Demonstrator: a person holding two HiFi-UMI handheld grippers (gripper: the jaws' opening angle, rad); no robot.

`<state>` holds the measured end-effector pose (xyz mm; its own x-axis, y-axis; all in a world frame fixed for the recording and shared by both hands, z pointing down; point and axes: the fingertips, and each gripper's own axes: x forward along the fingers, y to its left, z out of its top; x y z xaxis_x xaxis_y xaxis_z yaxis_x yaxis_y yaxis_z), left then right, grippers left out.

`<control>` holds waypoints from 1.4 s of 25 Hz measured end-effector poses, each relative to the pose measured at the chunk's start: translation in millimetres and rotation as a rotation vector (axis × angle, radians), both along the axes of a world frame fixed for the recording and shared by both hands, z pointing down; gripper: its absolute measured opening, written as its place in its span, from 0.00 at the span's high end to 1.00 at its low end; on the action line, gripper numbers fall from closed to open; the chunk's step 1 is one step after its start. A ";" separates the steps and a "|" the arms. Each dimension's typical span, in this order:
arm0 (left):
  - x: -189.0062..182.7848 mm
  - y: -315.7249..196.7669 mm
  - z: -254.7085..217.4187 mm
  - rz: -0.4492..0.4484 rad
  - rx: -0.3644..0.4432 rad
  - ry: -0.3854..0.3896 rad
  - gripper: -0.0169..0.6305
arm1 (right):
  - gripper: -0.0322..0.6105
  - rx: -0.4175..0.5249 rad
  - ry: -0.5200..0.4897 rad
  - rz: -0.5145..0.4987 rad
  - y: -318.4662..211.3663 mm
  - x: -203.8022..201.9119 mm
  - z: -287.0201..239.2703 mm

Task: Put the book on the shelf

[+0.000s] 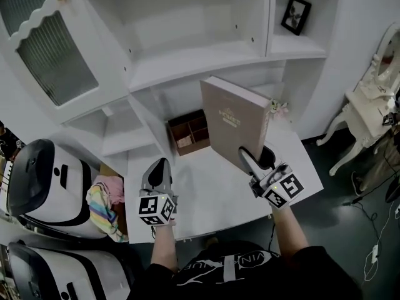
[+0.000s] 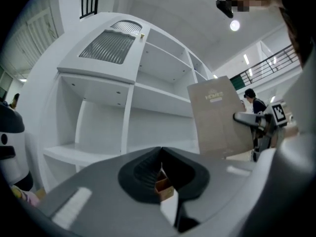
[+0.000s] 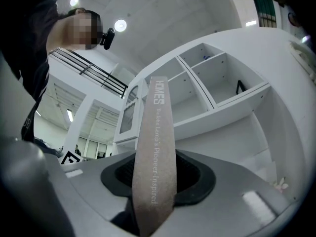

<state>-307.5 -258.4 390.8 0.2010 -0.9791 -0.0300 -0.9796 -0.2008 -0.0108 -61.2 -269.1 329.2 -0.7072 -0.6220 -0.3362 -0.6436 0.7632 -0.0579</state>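
A large tan hardcover book [image 1: 232, 121] stands upright above the white desk [image 1: 209, 199], its cover facing left. My right gripper [image 1: 254, 159] is shut on its lower near edge; in the right gripper view the printed spine [image 3: 155, 147] runs up between the jaws. My left gripper [image 1: 160, 166] hovers over the desk to the left of the book, jaws together and holding nothing. From the left gripper view the book [image 2: 219, 116] and the right gripper [image 2: 254, 125] show at the right. The white shelf unit [image 1: 187, 61] rises behind the desk with bare compartments.
A brown wooden box [image 1: 189, 134] sits in the low compartment behind the desk. A framed picture [image 1: 295, 14] stands on the upper right shelf. White rounded machines [image 1: 44, 180] and a striped cloth [image 1: 105, 208] are at the left, a white dressing table [image 1: 374, 105] at the right.
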 end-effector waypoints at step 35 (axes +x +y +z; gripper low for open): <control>11.0 -69.4 -35.6 0.165 0.041 0.024 0.97 | 0.68 0.221 -0.208 0.008 -33.0 -30.2 -207.9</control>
<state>-296.6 -327.8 355.2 0.3574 -0.9309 -0.0755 -0.9336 -0.3584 0.0004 -91.4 -302.1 121.2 -0.6044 -0.5227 -0.6013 -0.6415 0.7668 -0.0217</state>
